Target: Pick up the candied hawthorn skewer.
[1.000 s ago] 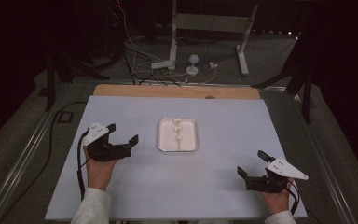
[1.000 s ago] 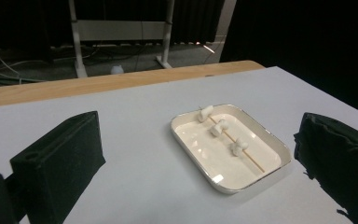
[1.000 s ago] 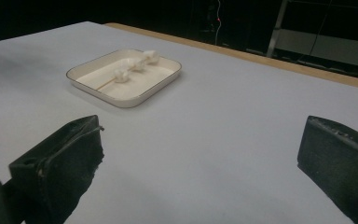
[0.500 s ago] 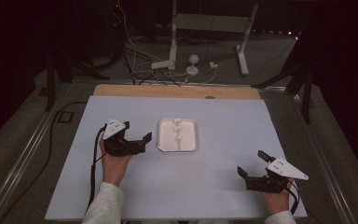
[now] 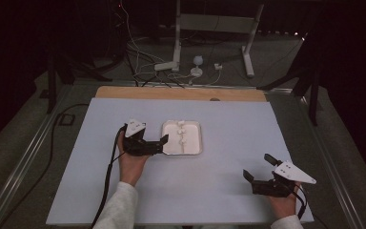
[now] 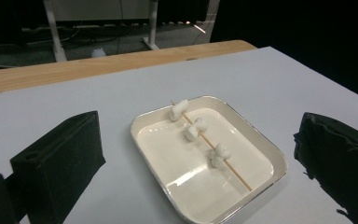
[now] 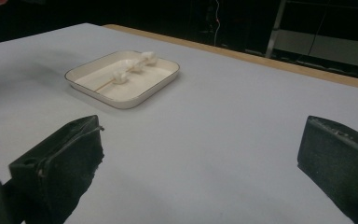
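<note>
Room: dark, stands and cables behind a pale table [image 5: 219, 191] with a wooden strip at its far edge.
Tray [image 5: 198, 150]: mid-table, white, shallow.
Skewer [image 6: 235, 170]: lies in the tray, three marshmallows [image 6: 195, 129] threaded along it; its long axis runs near to far in the high view.
Left gripper [image 5: 163, 141]: your nearer one, jaws spread wide, tips just at the tray's left rim; in its own view the tray sits between the jaws, the skewer slanting from far left to near right.
Right gripper [image 5: 257, 169]: well apart at the near right corner, jaws likewise wide, holding nothing.
Next, likely: you reach in with the left, jaws across the stick.
</note>
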Action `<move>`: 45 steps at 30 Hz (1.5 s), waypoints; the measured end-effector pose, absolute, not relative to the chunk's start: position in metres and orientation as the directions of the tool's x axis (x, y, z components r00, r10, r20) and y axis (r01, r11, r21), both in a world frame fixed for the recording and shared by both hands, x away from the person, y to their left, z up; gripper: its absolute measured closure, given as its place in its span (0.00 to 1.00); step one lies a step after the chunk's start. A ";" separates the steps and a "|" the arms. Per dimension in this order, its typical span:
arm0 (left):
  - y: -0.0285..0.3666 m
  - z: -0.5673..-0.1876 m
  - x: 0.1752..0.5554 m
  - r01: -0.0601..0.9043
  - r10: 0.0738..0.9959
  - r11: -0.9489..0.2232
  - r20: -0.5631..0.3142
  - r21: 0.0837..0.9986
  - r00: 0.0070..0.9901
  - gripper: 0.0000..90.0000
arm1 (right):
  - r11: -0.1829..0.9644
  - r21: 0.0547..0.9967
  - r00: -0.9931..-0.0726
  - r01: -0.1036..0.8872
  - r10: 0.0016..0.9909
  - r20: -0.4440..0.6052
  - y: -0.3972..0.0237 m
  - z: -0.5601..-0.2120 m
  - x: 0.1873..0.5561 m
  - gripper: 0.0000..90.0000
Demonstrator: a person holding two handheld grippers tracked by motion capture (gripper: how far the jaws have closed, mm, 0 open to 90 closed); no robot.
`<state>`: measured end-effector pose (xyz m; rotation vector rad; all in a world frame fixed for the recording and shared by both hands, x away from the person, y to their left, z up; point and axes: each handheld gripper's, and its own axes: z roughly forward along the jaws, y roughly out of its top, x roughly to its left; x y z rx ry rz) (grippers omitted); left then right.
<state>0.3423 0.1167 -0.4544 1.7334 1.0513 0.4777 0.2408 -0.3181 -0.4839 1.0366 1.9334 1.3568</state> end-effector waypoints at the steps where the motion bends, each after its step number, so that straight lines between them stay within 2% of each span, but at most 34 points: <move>1: 0.114 -0.455 0.343 0.428 0.826 -0.109 -0.157 0.897 0.541 0.02 | 0.191 0.942 -0.548 0.276 0.836 -0.009 -0.318 -0.484 0.241 0.00; 24: 0.075 -0.491 0.366 0.515 0.826 -0.168 -0.165 0.841 0.539 0.02 | 0.195 0.940 -0.549 0.278 0.836 -0.011 -0.318 -0.484 0.241 0.00; 30: 0.061 -0.502 0.370 0.559 0.815 -0.201 -0.179 0.805 0.551 0.07 | 0.195 0.940 -0.549 0.279 0.836 -0.010 -0.318 -0.484 0.241 0.00; 35: 0.049 -0.509 0.375 0.594 0.827 -0.232 -0.165 0.770 0.537 0.07 | 0.196 0.940 -0.550 0.278 0.835 -0.011 -0.318 -0.484 0.241 0.00; 39: 0.039 -0.515 0.376 0.611 0.843 -0.290 -0.106 0.736 0.528 0.07 | 0.194 0.940 -0.549 0.280 0.836 -0.009 -0.318 -0.484 0.241 0.00; 41: 0.036 -0.519 0.376 0.617 0.846 -0.330 -0.067 0.714 0.529 0.10 | 0.194 0.940 -0.548 0.279 0.836 -0.010 -0.318 -0.484 0.241 0.00; 43: 0.034 -0.523 0.375 0.625 0.858 -0.379 0.007 0.682 0.513 0.21 | 0.194 0.941 -0.548 0.278 0.836 -0.011 -0.319 -0.484 0.241 0.00; 45: 0.036 -0.522 0.373 0.628 0.860 -0.370 -0.002 0.685 0.510 0.28 | 0.193 0.941 -0.548 0.278 0.836 -0.010 -0.319 -0.484 0.241 0.00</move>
